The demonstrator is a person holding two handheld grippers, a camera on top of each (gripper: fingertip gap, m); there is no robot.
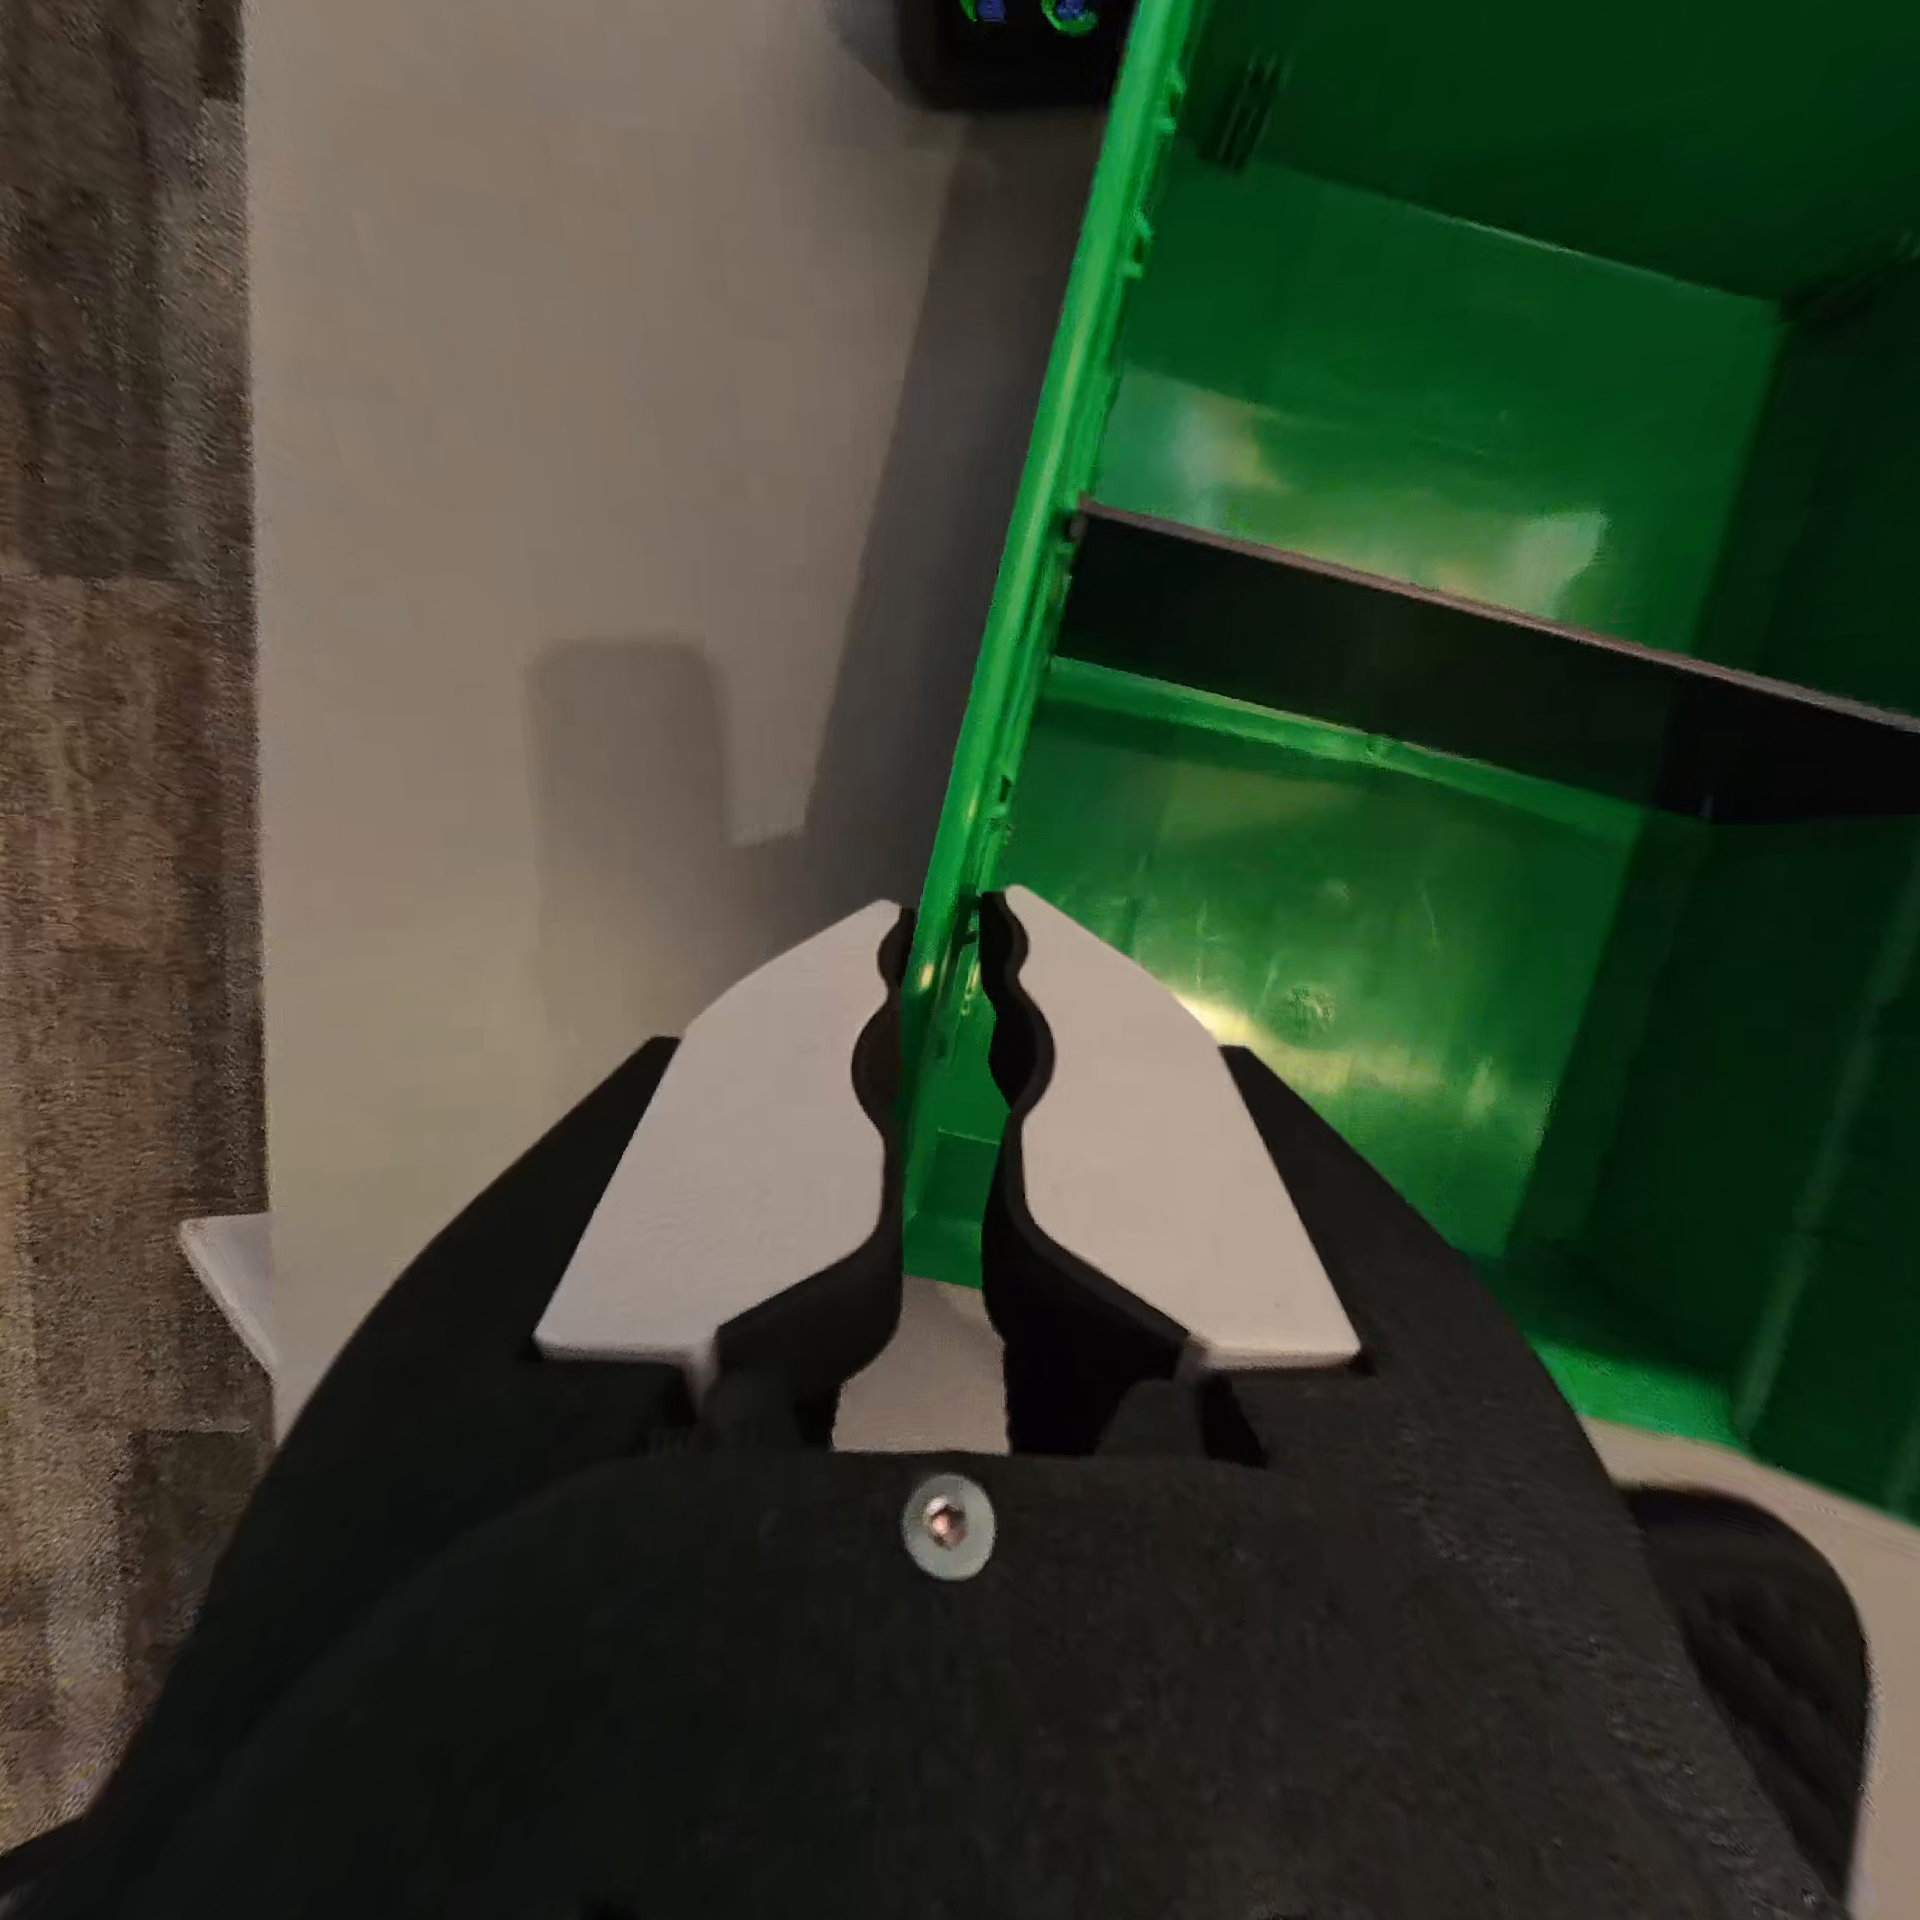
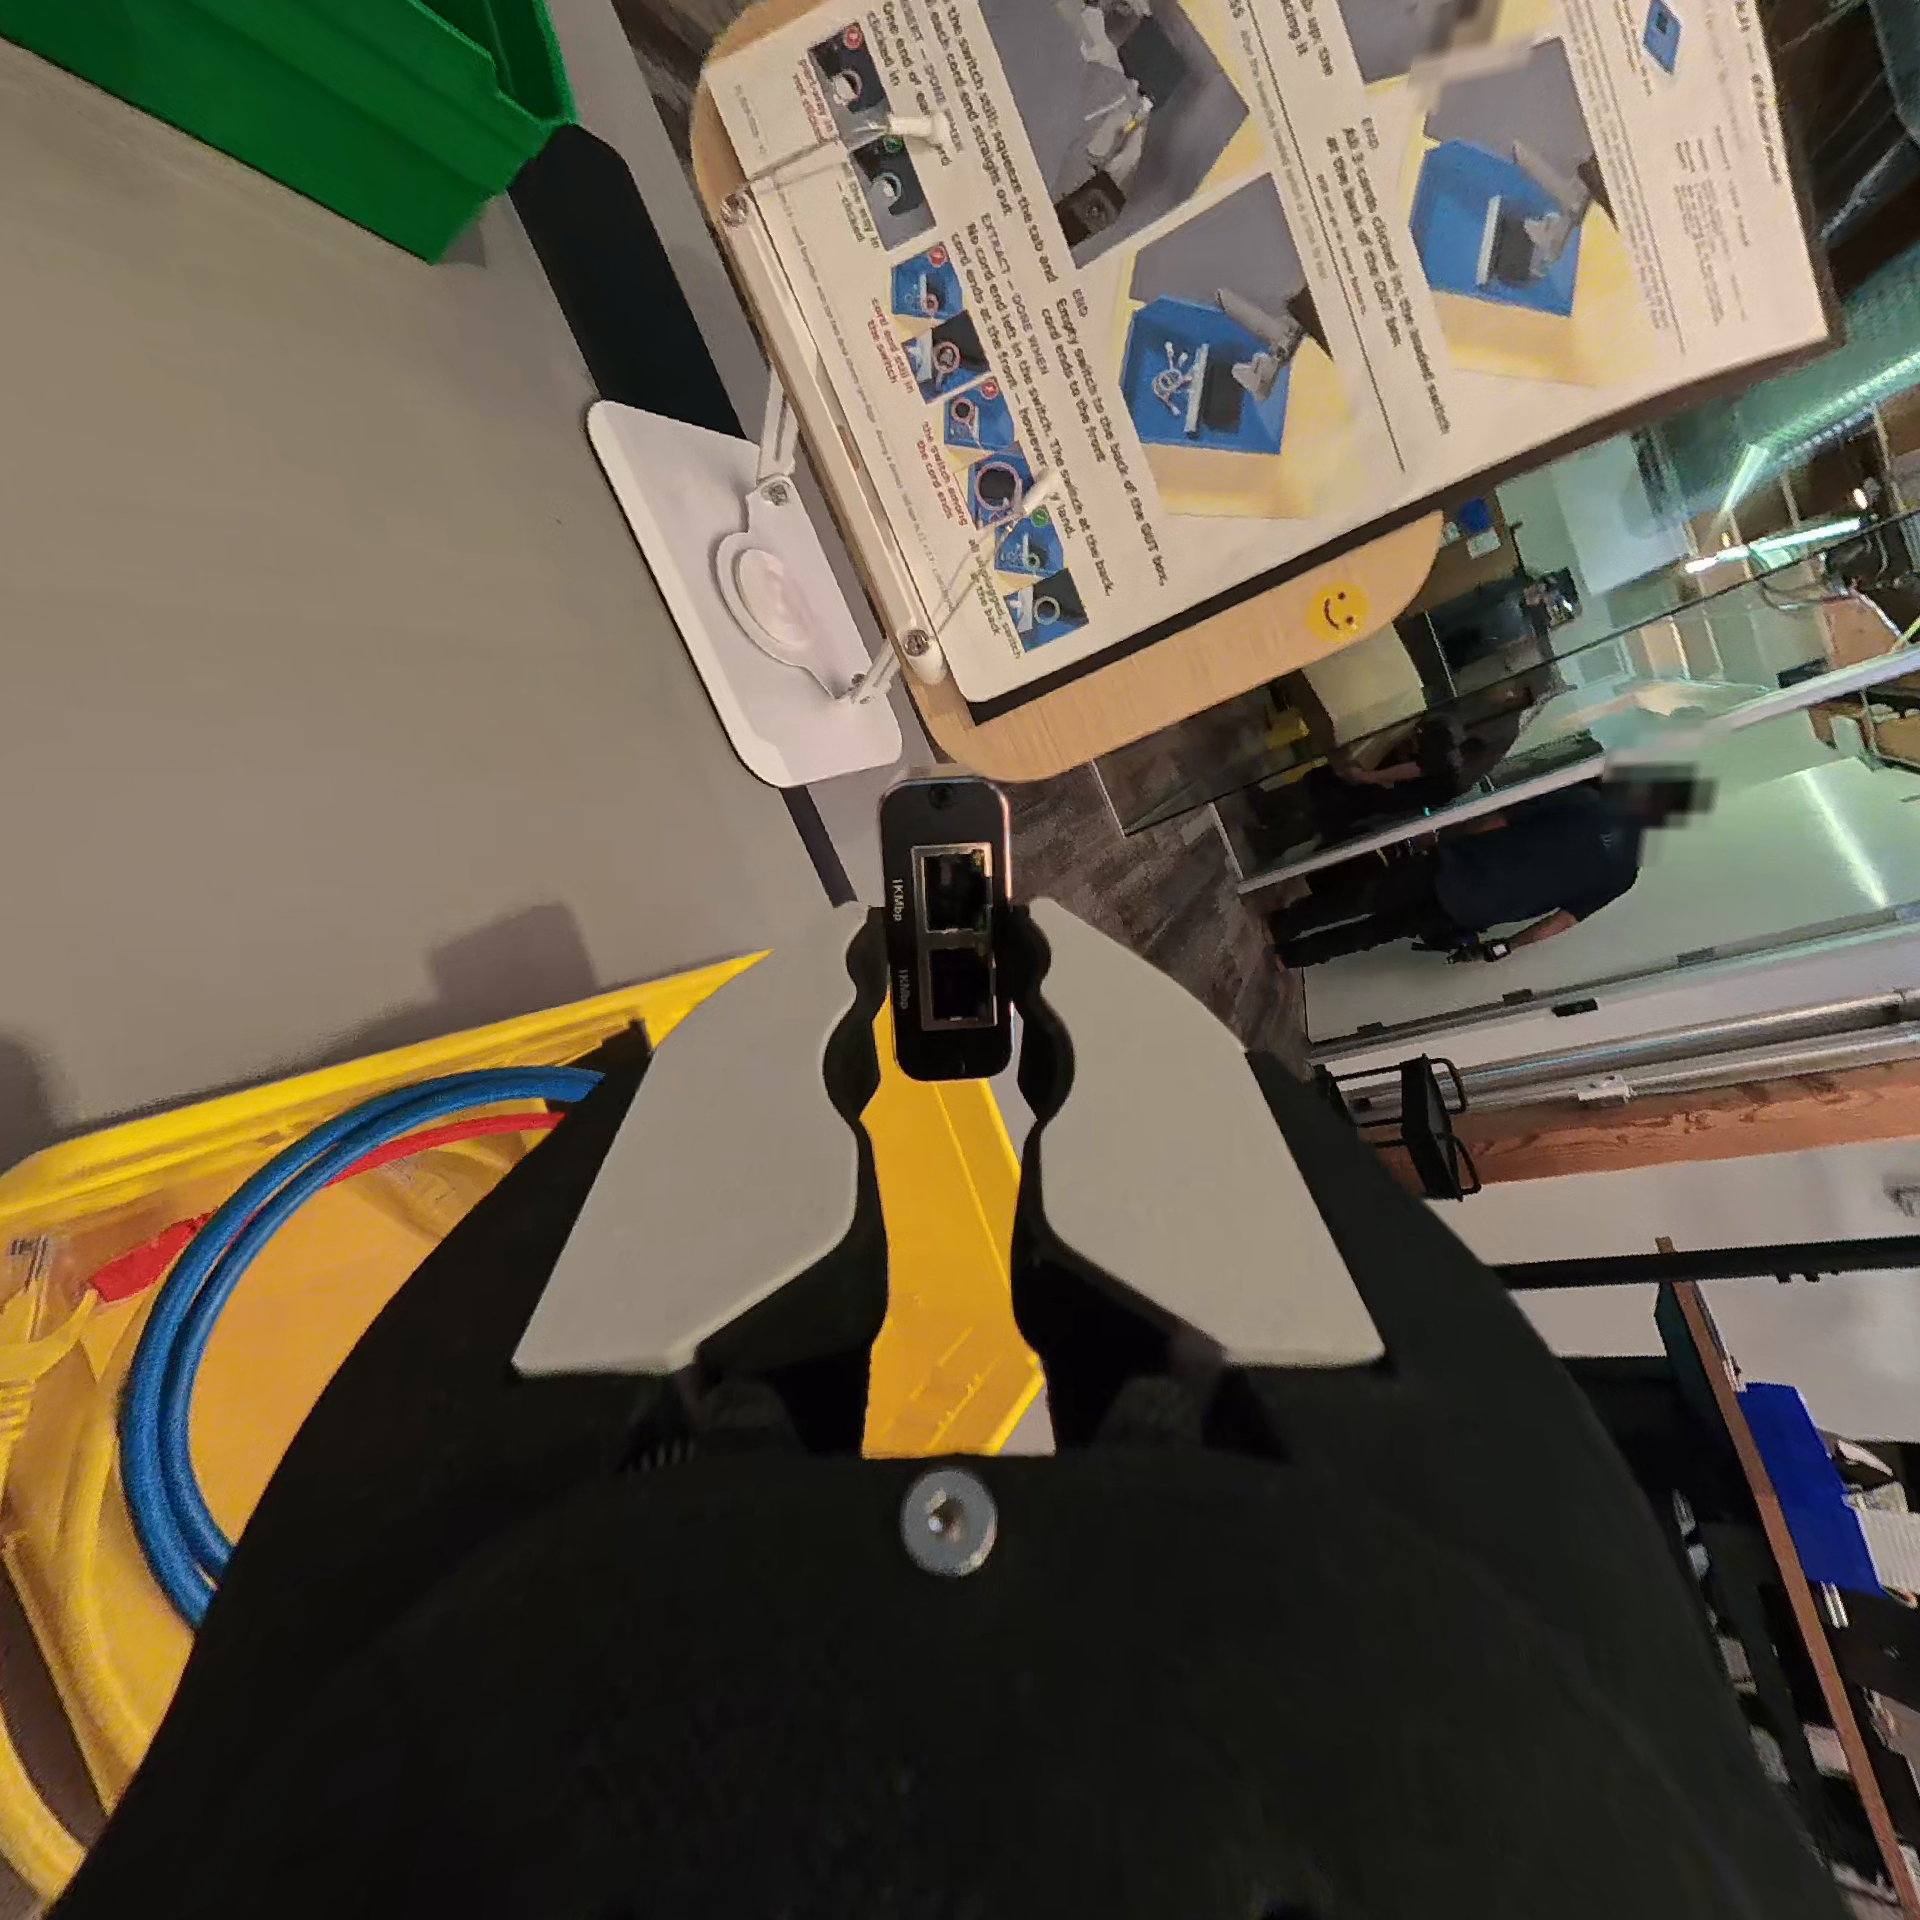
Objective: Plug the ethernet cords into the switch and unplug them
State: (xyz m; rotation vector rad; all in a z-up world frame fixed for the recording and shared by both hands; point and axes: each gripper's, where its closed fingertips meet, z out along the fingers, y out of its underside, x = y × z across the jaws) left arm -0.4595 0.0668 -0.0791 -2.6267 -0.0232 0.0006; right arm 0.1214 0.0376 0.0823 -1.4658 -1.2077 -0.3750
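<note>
My right gripper (image 2: 951, 920) is shut on a small black switch (image 2: 951, 862), held up with two empty ports facing the camera. It hangs over the corner of a yellow bin (image 2: 312, 1049) that holds a blue cord (image 2: 177, 1351), a red cord (image 2: 457, 1138) and a yellow cord (image 2: 21, 1382). No cord is plugged into the ports that show. My left gripper (image 1: 945, 914) is shut on the side wall of a green bin (image 1: 1455, 935), one finger inside and one outside. The green bin has a black divider (image 1: 1455, 665) and looks empty.
The bins stand on a grey table (image 1: 520, 416). A white stand (image 2: 686, 540) holds an instruction board (image 2: 1247, 312) at the table's edge. The green bin (image 2: 343, 114) also shows in the right wrist view. Carpet (image 1: 104, 727) lies beyond the table. A person (image 2: 1507, 873) stands far off. Spacing between my two grippers at the tips: around 60 centimetres.
</note>
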